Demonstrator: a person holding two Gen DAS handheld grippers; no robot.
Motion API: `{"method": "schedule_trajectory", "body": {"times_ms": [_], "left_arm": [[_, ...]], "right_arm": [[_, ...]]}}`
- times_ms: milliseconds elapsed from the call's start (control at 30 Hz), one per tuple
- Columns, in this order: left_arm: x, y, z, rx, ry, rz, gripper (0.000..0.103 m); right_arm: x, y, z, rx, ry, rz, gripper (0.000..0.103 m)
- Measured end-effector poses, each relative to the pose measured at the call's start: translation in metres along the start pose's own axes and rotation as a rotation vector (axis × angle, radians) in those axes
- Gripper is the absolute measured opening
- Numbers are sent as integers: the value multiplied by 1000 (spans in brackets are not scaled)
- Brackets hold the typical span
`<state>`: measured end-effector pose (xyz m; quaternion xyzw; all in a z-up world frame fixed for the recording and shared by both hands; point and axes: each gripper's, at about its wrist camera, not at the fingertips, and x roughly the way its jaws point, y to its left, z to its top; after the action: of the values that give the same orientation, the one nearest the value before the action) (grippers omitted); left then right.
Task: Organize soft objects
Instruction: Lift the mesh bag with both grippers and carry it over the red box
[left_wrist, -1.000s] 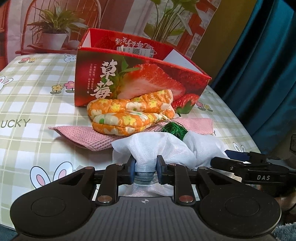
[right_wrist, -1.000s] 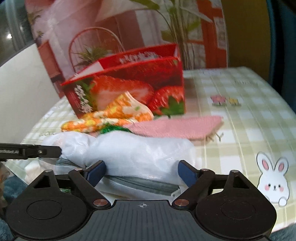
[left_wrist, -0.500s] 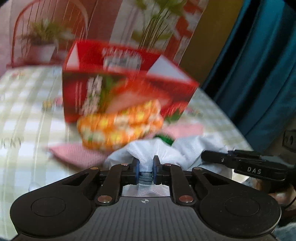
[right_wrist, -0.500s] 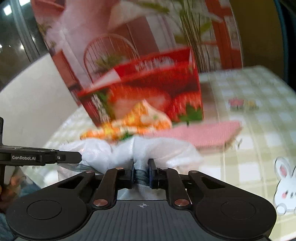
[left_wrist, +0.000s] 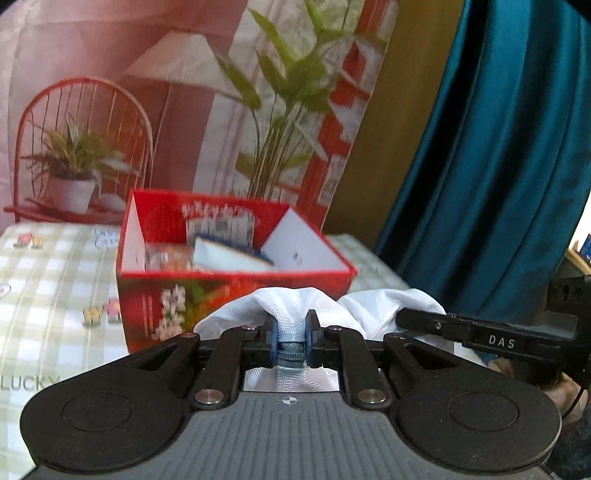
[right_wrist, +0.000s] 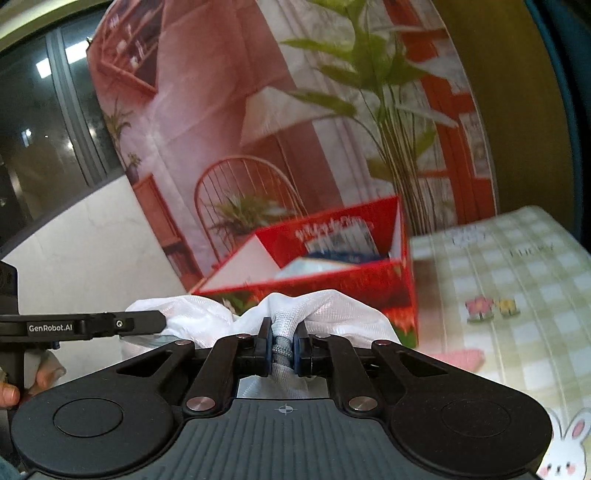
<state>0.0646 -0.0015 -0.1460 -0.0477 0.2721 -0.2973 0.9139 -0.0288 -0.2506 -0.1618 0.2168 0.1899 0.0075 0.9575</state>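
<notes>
A white mesh bag with a grey zipper edge (left_wrist: 291, 302) hangs between both grippers, lifted above the table. My left gripper (left_wrist: 291, 338) is shut on its zipper edge. My right gripper (right_wrist: 283, 345) is shut on the same bag (right_wrist: 332, 306) further along the edge. The right gripper's body shows at the right of the left wrist view (left_wrist: 480, 338); the left gripper's body shows at the left of the right wrist view (right_wrist: 85, 326). The red strawberry box (left_wrist: 236, 295) stands open just beyond the bag, with packets inside; it also shows in the right wrist view (right_wrist: 351, 273).
The table has a green checked cloth (left_wrist: 44, 295) with flower and rabbit prints. A corner of a pink cloth (right_wrist: 461, 358) lies by the box. A printed backdrop (left_wrist: 184, 110) stands behind; a teal curtain (left_wrist: 498, 166) hangs on the right.
Both grippers have risen with the white bag, so the box's open top now shows. The right gripper, open a second ago, has shut on the bag. The orange floral items have dropped out of view.
</notes>
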Motion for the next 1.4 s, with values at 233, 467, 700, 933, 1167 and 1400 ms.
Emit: {"method": "schedule_trajectory", "body": {"times_ms": [233,467,700,933,1167,1400], "left_arm": [[2,4,34,18,-72,24,14],[11,13,72,40,-149,75,14],[48,41,101,93,-123,170,14],[105,74,107,75,-20,202,14],[172,102,98,-15,200,138,14],[197,106,84,16,309,172,15]], "right_arm": [[13,11,39,-66,-35,23,9],[43,32,89,-184,-59,16,9],[102,33,122,-221,-35,7,9],[165,21,118,-203,56,-48,9],[231,-11,102,-75,300,-162,10],[263,-17,84,-76,422,-202,12]]}}
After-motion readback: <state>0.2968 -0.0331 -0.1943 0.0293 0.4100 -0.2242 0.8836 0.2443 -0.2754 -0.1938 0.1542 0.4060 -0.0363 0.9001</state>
